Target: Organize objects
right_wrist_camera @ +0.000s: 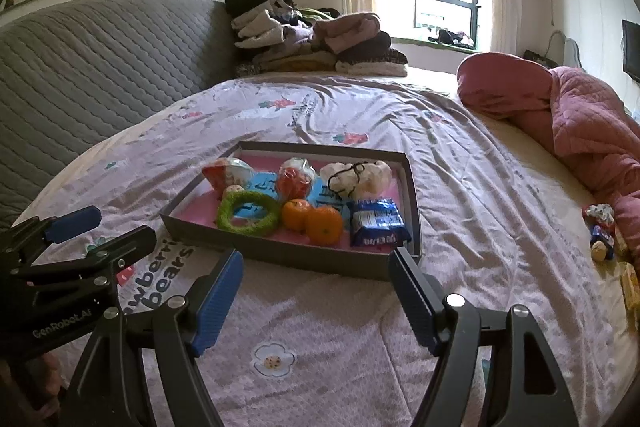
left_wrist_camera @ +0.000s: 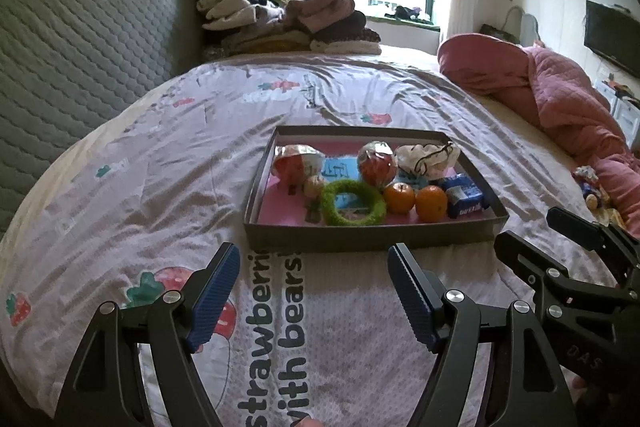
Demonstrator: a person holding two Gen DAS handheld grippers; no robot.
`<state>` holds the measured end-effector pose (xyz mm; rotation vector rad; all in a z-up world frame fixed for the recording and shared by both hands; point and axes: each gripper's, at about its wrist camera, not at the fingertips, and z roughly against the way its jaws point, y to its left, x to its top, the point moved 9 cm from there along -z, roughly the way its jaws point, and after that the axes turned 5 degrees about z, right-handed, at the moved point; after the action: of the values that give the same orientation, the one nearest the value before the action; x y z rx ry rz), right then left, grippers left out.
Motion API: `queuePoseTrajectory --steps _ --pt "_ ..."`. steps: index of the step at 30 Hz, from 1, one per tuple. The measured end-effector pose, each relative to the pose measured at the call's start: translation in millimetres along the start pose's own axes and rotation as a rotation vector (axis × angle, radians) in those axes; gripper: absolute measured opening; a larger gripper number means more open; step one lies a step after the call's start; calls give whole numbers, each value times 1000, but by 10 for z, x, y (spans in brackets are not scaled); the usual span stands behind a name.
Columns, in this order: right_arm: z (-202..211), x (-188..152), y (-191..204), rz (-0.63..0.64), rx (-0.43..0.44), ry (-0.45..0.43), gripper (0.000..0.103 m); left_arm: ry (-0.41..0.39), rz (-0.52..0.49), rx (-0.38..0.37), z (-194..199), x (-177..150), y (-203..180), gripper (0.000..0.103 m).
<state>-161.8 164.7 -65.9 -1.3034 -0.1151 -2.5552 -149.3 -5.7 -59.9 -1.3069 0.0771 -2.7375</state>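
A shallow grey box (left_wrist_camera: 360,237) (right_wrist_camera: 288,253) with a pink floor lies on the bed. Inside it are a green fuzzy ring (left_wrist_camera: 352,203) (right_wrist_camera: 248,211), two oranges (left_wrist_camera: 416,201) (right_wrist_camera: 312,221), a blue snack pack (left_wrist_camera: 464,195) (right_wrist_camera: 378,223), two red-and-white wrapped items (left_wrist_camera: 376,163) (right_wrist_camera: 294,177) and a white bundle with a black cord (left_wrist_camera: 428,157) (right_wrist_camera: 356,177). My left gripper (left_wrist_camera: 314,293) hovers open just short of the box's near wall, holding nothing. My right gripper (right_wrist_camera: 316,297) is open too, level with the box's near right corner.
A pink quilt (right_wrist_camera: 576,119) is heaped at the right of the bed, with a few small loose items (right_wrist_camera: 602,233) beside it. Folded clothes (left_wrist_camera: 288,23) are stacked by the grey padded headboard (left_wrist_camera: 80,47). Printed sheet (right_wrist_camera: 320,347) stretches in front of the box.
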Motion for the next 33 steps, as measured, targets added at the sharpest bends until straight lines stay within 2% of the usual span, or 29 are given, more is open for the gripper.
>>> queuePoseTrajectory --steps 33 --pt "-439 -463 57 12 -25 119 74 135 10 4 -511 -445 56 77"
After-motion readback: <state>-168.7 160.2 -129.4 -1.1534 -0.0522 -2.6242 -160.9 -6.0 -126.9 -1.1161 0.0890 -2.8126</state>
